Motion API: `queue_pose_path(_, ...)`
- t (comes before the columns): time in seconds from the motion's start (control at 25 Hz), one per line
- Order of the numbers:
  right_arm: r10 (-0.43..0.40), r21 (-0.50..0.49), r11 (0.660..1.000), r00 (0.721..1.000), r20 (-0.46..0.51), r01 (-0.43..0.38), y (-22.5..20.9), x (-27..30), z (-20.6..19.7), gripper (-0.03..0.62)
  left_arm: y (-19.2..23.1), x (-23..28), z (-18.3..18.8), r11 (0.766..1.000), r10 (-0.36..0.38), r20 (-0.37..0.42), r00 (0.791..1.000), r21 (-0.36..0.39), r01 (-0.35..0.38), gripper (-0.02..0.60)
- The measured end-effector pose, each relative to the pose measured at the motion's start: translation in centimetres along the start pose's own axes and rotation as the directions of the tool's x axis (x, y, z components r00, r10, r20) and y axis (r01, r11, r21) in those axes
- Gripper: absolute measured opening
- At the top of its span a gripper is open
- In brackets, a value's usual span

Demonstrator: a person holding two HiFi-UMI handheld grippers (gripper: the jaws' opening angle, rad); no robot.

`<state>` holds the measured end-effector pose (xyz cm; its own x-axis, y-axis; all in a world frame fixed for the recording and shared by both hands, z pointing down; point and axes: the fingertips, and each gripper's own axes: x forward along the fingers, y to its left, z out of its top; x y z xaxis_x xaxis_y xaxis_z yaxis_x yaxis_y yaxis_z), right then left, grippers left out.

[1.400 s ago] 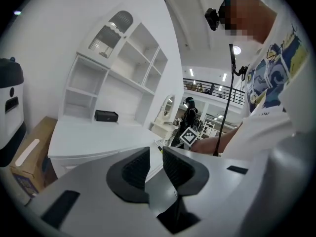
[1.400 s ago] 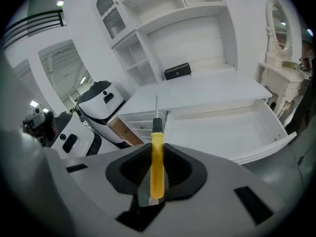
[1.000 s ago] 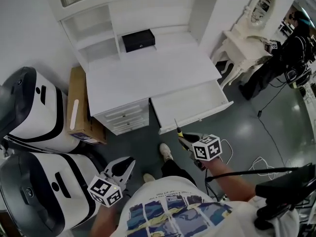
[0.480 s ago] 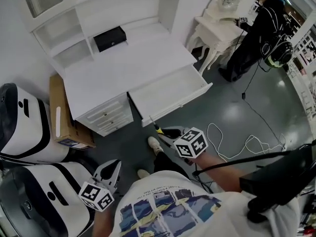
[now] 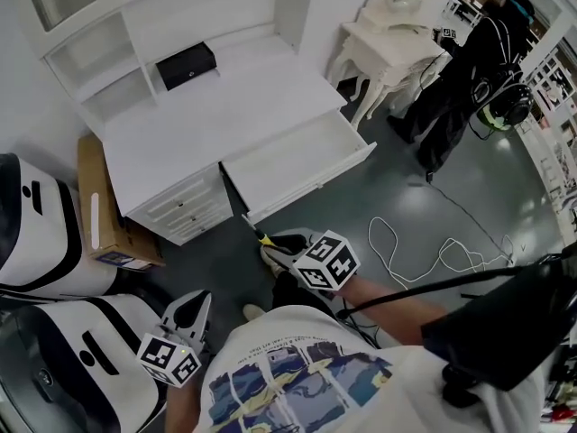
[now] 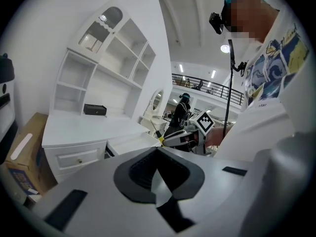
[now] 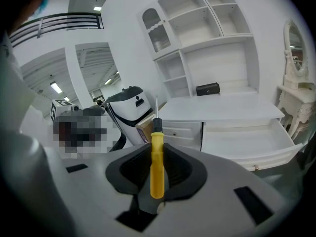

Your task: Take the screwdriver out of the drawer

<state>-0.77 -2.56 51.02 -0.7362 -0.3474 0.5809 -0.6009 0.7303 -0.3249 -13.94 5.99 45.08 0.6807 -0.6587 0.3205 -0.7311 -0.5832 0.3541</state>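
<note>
My right gripper (image 5: 270,244) is shut on the yellow handle of the screwdriver (image 7: 157,166). Its thin metal shaft sticks out past the jaws toward the desk. The screwdriver (image 5: 258,236) hangs over the floor, just in front of the left corner of the open white drawer (image 5: 290,156). The drawer's inside looks bare. My left gripper (image 5: 193,308) is low at the left, near the person's shirt, with its jaws closed and nothing between them. In the left gripper view the right gripper (image 6: 170,138) shows ahead with the yellow handle in it.
The white desk (image 5: 207,120) with shelves carries a black box (image 5: 185,64). A cardboard box (image 5: 94,213) and white-and-black machines (image 5: 36,233) stand at the left. A white cable (image 5: 424,253) lies on the grey floor; a dressing table (image 5: 392,39) and a person in black (image 5: 469,61) are at the right.
The right gripper, still holding the screwdriver, has drawn back from the drawer front and risen slightly. The head view has swung, so the desk sits further left. The left gripper has barely shifted.
</note>
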Motion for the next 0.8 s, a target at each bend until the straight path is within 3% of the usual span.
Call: queue_pose_path(0.8,0.050,-0.043,0.998,0.998,-0.030,-0.052,1.9,2.2,0.3,0.094,1.4,-2.3,-1.1,0.997,0.073,0.012,0.997,-0.029,-0.072,0.014)
